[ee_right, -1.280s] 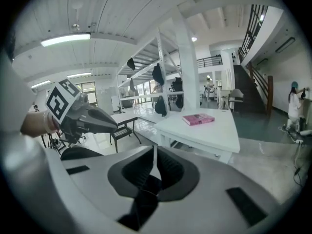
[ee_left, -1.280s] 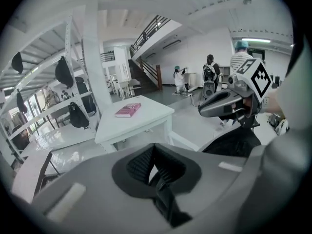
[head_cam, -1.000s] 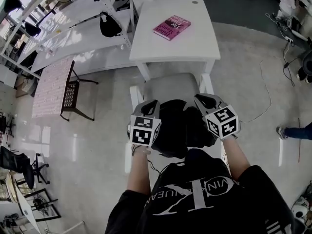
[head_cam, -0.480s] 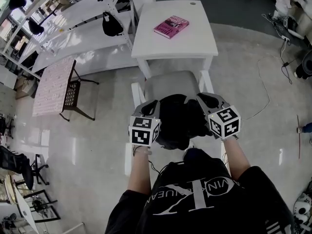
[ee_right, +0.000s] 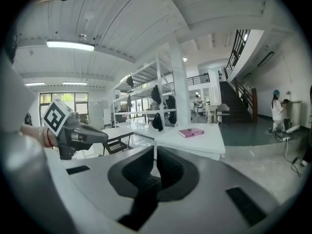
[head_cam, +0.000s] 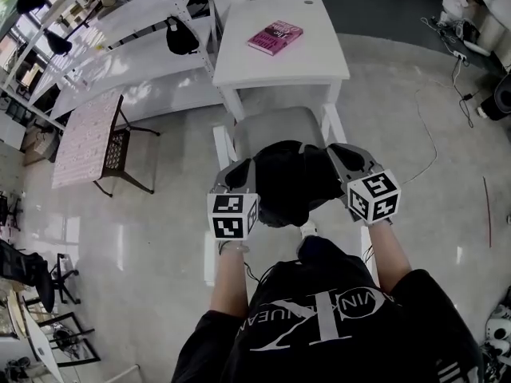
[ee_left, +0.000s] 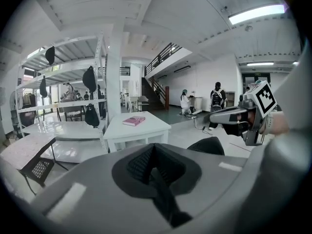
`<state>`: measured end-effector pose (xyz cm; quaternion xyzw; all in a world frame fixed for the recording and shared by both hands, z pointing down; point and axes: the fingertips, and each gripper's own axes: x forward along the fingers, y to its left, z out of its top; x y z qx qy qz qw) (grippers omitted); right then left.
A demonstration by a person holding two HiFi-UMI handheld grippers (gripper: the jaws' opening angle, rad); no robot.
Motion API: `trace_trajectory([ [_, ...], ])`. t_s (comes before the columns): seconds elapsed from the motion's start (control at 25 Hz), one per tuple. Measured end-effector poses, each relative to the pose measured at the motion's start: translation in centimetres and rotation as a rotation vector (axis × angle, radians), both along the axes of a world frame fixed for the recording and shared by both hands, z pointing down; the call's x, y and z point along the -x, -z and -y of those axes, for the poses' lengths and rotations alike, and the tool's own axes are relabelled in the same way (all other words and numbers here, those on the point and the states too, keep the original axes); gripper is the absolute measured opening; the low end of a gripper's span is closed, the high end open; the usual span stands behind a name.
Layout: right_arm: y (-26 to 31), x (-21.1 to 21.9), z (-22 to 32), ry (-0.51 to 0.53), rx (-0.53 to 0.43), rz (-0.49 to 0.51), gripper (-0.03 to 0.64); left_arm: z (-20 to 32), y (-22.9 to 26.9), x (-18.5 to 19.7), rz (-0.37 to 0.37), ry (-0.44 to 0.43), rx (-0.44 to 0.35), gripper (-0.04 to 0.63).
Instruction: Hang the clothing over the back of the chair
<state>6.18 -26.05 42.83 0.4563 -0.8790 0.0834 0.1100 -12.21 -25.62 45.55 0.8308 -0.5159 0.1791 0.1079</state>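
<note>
A black garment [head_cam: 291, 183] hangs bunched between my two grippers above the grey seat of a white chair [head_cam: 275, 128]. My left gripper [head_cam: 241, 174] is shut on the garment's left edge. In the left gripper view a dark strip of the garment [ee_left: 163, 194] runs out of the shut left gripper [ee_left: 153, 155]. My right gripper [head_cam: 342, 156] is shut on the right edge. In the right gripper view the right gripper [ee_right: 155, 154] is shut, and the garment [ee_right: 140, 199] trails from it. The chair's back lies below my arms and is mostly hidden.
A white table [head_cam: 319, 62] with a pink book [head_cam: 275, 36] stands just beyond the chair. White shelves [head_cam: 120, 46] with black bags run along the left, beside a small dark table [head_cam: 88, 138]. Cables [head_cam: 431, 142] lie on the floor at the right.
Both grippers have risen and drawn back toward the person, carrying the black garment up off the seat. More of the grey seat now shows.
</note>
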Motion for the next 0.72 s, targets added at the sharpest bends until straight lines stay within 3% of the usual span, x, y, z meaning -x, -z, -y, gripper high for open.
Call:
trace_trajectory([
  [0.2,0.4,-0.1,-2.6,-0.024,-0.018,0.008,0.029,-2.4,-0.1,0.2,-0.024,0.003,-0.006,0.012],
  [0.72,1.0,-0.9,-8.8,-0.067,-0.070,0.019,0.029,-7.5,1.7,1.2,-0.090,0.080,-0.149,0.012],
])
